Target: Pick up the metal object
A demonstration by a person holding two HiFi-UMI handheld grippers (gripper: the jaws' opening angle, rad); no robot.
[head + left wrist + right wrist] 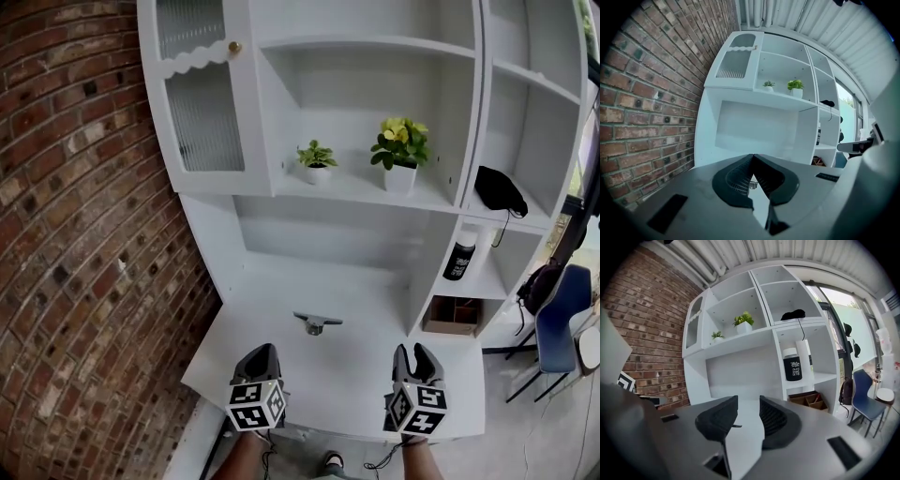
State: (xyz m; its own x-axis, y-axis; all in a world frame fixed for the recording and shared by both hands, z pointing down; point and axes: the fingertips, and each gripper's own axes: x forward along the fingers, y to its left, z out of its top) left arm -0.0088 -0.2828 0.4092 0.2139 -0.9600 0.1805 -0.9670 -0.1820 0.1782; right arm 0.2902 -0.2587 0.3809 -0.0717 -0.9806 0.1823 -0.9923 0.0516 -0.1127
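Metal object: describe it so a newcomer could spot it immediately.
Find the white shelf unit against the brick wall. On its wide desk surface sits the metal object. It is the only thing lying there: a small grey bar on a stubby base.

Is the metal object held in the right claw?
No, the metal object lies on the white counter, apart from the right claw, which stands open and empty.

White counter (361, 380) with metal object (317, 323)

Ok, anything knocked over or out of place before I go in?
Nothing stands out. Metal object lies alone on the counter, both plants and the bottle stand upright; a cord dangles off one shelf.
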